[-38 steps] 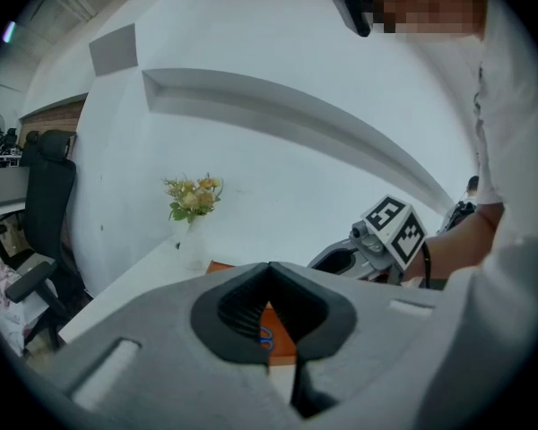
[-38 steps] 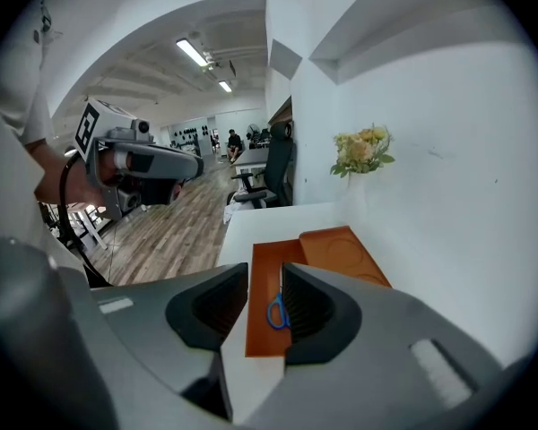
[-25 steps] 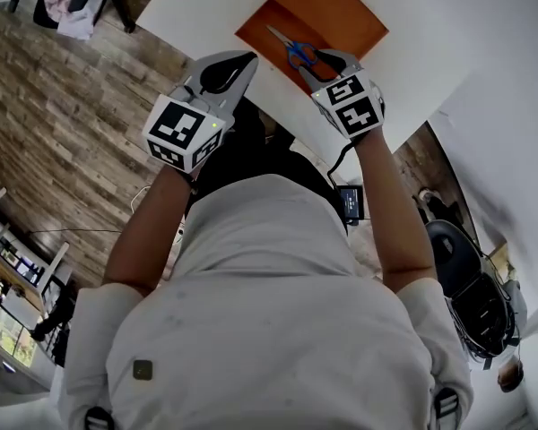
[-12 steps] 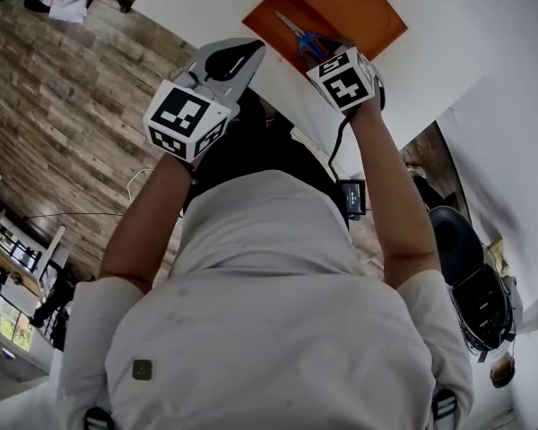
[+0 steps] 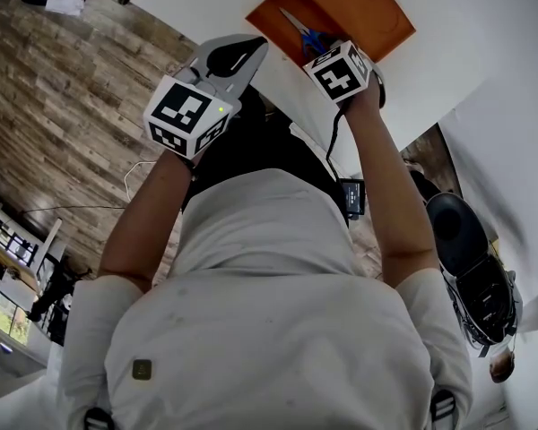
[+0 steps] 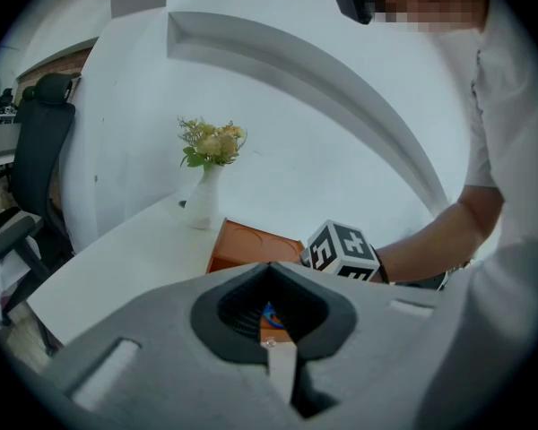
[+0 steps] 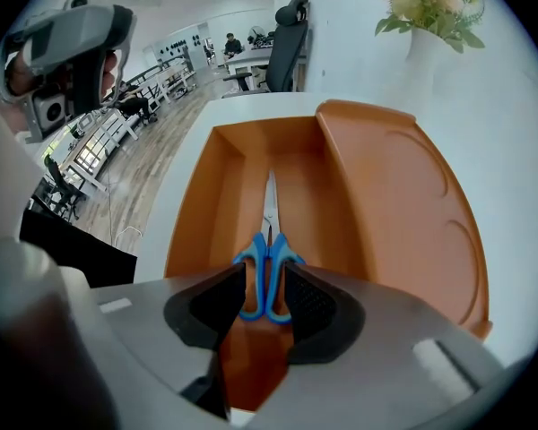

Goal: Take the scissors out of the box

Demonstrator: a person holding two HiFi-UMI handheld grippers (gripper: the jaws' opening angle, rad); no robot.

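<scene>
Blue-handled scissors [image 7: 267, 267] lie closed in the left compartment of an orange box [image 7: 377, 195], blades pointing away from me. My right gripper [image 7: 264, 280] points steeply down into the box, and its jaws are closing with the blue handles between them; a thin gap still shows at the pads. In the head view its marker cube hides most of the scissors [image 5: 307, 34] in the box [image 5: 359, 7]. My left gripper [image 5: 251, 47] hovers shut and empty near the table's front edge, left of the box [image 6: 242, 245].
The box rests on a white table [image 5: 466, 43] against a white wall. A white vase of flowers [image 6: 204, 195] stands beyond the box. The box's orange lid [image 7: 403, 177] lies open on the right. A black office chair [image 5: 466, 249] stands on the wooden floor.
My right gripper has sunk into the box, and its cube now covers the scissor handles in the head view. The left gripper drifted slightly forward.
</scene>
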